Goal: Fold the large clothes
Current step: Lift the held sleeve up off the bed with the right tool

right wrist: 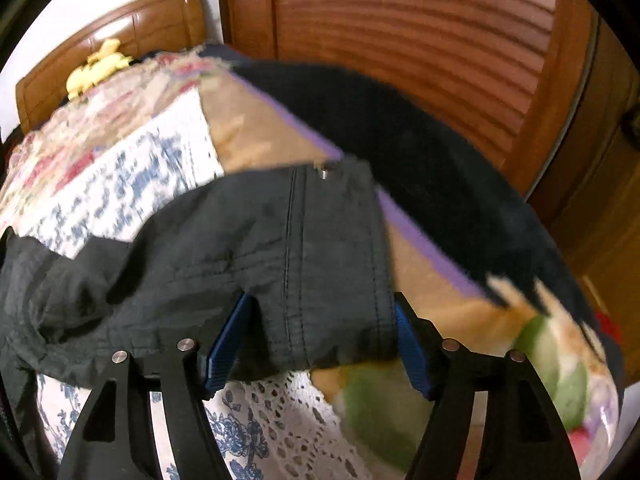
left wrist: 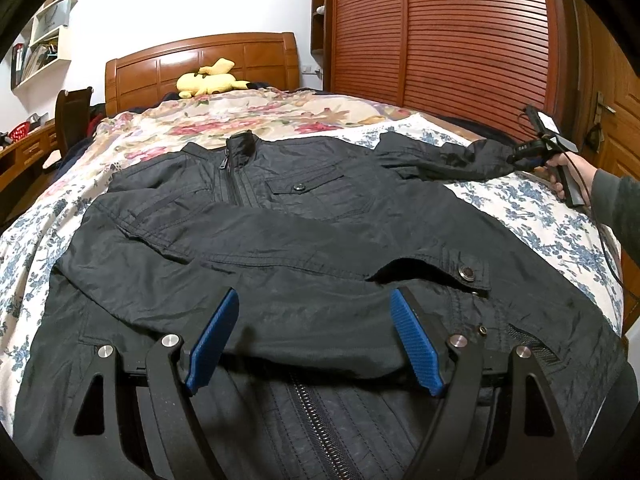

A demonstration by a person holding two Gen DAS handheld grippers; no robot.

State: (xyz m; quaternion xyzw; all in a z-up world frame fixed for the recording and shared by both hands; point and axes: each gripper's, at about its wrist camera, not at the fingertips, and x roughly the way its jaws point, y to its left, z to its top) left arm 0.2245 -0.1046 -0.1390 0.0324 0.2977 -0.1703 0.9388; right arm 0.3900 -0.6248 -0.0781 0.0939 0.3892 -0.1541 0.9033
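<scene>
Right claw (right wrist: 322,344) straddles the cuff of the black nylon zip jacket (left wrist: 304,232), w/ pads apart, not pinching; that sleeve (left wrist: 448,158) stretches toward the bed's (left wrist: 532,216) right edge. Left claw (left wrist: 316,344) hangs open over the hem, holding nothing. Jacket lies front-up mid-bed, other sleeve already across the chest. Step: 2nd sleeve fold. Next calls for pinching the cuff & carrying it inward. Plenty of room; wardrobe (left wrist: 460,40) near the right edge.
</scene>
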